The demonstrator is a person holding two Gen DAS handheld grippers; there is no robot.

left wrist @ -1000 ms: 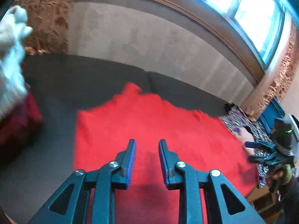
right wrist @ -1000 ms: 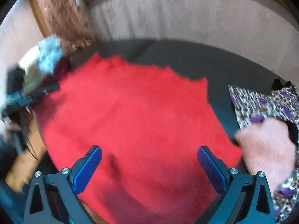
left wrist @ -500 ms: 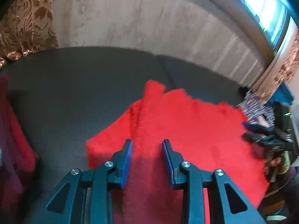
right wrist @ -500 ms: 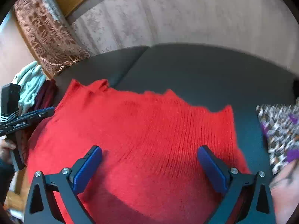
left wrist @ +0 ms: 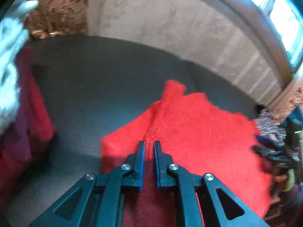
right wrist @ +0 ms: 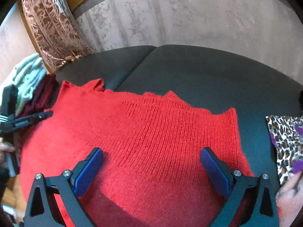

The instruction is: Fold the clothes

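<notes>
The red sweater (right wrist: 151, 141) lies spread, unfolded, on the sofa (right wrist: 208, 71), left tool (left wrist: 149, 151) pinching it, right tool (right wrist: 151, 162) gaping above.

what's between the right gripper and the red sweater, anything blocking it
Nothing visible. The right gripper, its jaws wide open, sits directly over the red sweater spread on the dark sofa. The leopard-print cloth lies off to one side, clear of it.
</notes>
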